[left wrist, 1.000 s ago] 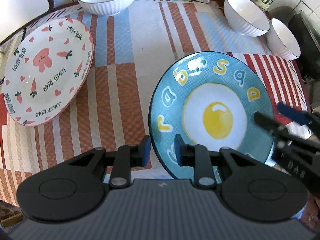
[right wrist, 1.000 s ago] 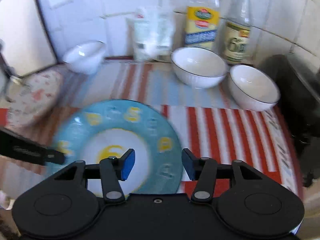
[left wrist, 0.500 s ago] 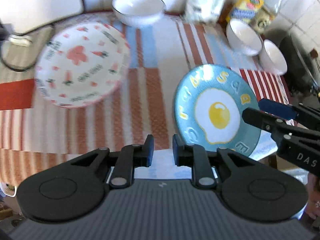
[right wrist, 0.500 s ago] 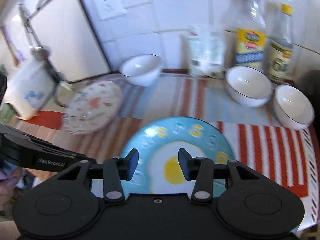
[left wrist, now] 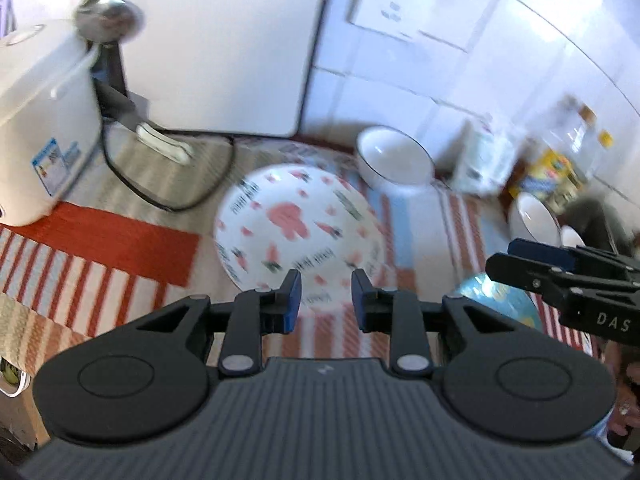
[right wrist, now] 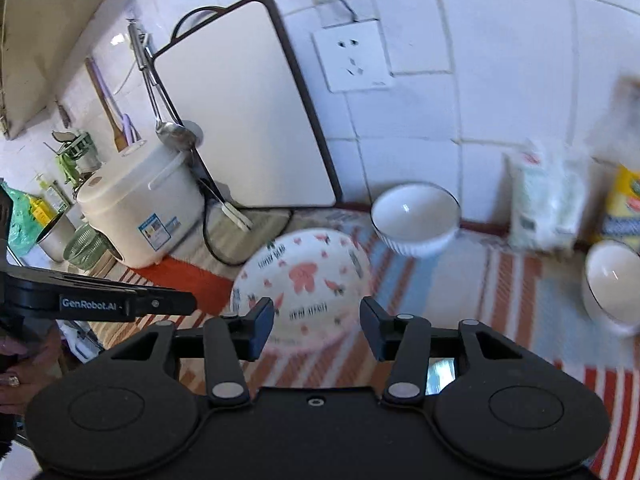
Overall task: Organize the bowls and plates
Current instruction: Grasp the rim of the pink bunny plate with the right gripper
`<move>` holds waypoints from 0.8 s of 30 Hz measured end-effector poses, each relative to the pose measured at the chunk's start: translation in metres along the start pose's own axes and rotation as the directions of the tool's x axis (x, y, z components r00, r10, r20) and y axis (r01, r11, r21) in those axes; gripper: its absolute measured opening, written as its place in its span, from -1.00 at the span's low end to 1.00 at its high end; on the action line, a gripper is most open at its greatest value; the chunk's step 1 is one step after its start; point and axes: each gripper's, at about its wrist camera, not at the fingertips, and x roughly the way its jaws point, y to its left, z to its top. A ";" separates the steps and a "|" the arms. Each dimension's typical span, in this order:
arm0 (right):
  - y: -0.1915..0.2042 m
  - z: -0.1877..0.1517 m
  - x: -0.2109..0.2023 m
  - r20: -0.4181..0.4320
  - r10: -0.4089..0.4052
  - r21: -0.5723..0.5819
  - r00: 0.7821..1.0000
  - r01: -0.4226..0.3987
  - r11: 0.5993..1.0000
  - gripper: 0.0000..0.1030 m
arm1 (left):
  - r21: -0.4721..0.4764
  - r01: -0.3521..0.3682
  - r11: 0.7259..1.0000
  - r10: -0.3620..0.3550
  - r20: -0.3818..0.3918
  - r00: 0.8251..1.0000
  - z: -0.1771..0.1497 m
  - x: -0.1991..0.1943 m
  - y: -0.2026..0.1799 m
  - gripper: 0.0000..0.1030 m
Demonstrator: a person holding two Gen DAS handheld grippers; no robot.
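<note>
A: Start close in. What are the two grippers doing?

B: Both are empty. The left gripper [left wrist: 325,298] has its jaws parted with only cloth and plate rim showing through the gap; the right gripper [right wrist: 317,326] is spread wider, also holding nothing. Both hang above the striped cloth [left wrist: 104,268], touching no dish.

A: Why aimed that way?

B: My guess is the pink-patterned plate [right wrist: 300,280] is the target. It lies flat on the cloth just ahead of both sets of fingers, centred in each view, so an open jaw suits a grab at its near rim.

A: And the blue plate?

B: Low on the right in the left wrist view, the blue plate [left wrist: 500,300] sits partly hidden under the right gripper's arm. It looks like the stacking partner, though I can't tell which goes on which.

A: Further back?

B: A white bowl [right wrist: 416,220] stands just beyond the pink plate near the wall, another bowl [right wrist: 612,284] off to the right, well apart. A rice cooker [right wrist: 140,220] and a cutting board [right wrist: 240,112] leaning on the tiles keep the left side crowded, which probably explains the dishes being spread rightward.
</note>
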 end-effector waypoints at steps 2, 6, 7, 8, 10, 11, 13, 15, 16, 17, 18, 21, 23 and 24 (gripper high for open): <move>-0.001 0.005 0.013 0.000 0.021 -0.006 1.000 -0.021 1.000 0.05 | -0.021 -0.022 1.000 0.023 0.010 1.000 0.004 0.006 0.009 -0.49; -0.016 0.016 0.052 -0.064 0.028 0.041 0.998 -0.025 0.999 0.05 | -0.039 -0.071 0.997 0.071 -0.001 0.997 0.012 0.027 0.028 -0.35; -0.020 0.018 0.060 -0.082 0.028 0.048 0.996 -0.024 0.999 0.05 | -0.040 -0.078 0.996 0.078 -0.005 0.997 0.012 0.034 0.033 -0.29; -0.024 0.019 0.070 -0.103 0.025 0.056 0.994 -0.019 0.998 0.05 | -0.042 -0.081 0.996 0.081 -0.006 0.997 0.013 0.041 0.038 -0.27; -0.031 0.020 0.088 -0.135 0.026 0.076 0.990 -0.016 0.997 0.05 | -0.047 -0.093 0.995 0.092 -0.022 0.995 0.012 0.053 0.047 -0.26; -0.035 0.019 0.097 -0.156 0.021 0.091 0.988 -0.007 0.996 0.05 | -0.049 -0.095 0.994 0.094 -0.030 0.995 0.012 0.060 0.051 -0.26; -0.044 0.017 0.112 -0.191 0.029 0.140 0.981 -0.002 0.990 0.05 | -0.051 -0.104 0.993 0.102 -0.044 0.994 0.011 0.074 0.059 -0.22; -0.055 0.014 0.126 -0.226 0.044 0.213 0.973 0.006 0.977 0.05 | -0.054 -0.115 0.992 0.112 -0.057 0.992 0.008 0.087 0.067 -0.19; -0.060 0.012 0.132 -0.237 0.051 0.240 0.970 0.007 0.971 0.05 | -0.059 -0.121 0.991 0.117 -0.071 0.991 0.007 0.094 0.070 -0.19; -0.064 0.010 0.138 -0.245 0.058 0.262 0.968 0.008 0.965 0.05 | -0.063 -0.128 0.990 0.122 -0.087 0.989 0.005 0.102 0.073 -0.19; -0.066 0.008 0.145 -0.254 0.059 0.269 0.965 0.012 0.963 0.05 | -0.072 -0.136 0.988 0.128 -0.104 0.986 0.004 0.109 0.076 -0.19; -0.071 0.005 0.158 -0.280 0.046 0.272 0.959 0.033 0.962 0.05 | -0.119 -0.122 0.985 0.105 -0.146 0.984 0.001 0.127 0.083 -0.19; -0.075 0.003 0.165 -0.289 0.068 0.290 0.955 0.019 0.957 0.05 | -0.134 -0.106 0.985 0.084 -0.159 0.984 -0.001 0.136 0.084 -0.24; -0.076 0.003 0.168 -0.292 0.079 0.295 0.953 0.011 0.955 0.05 | -0.127 -0.112 0.985 0.090 -0.169 0.982 -0.001 0.140 0.083 -0.25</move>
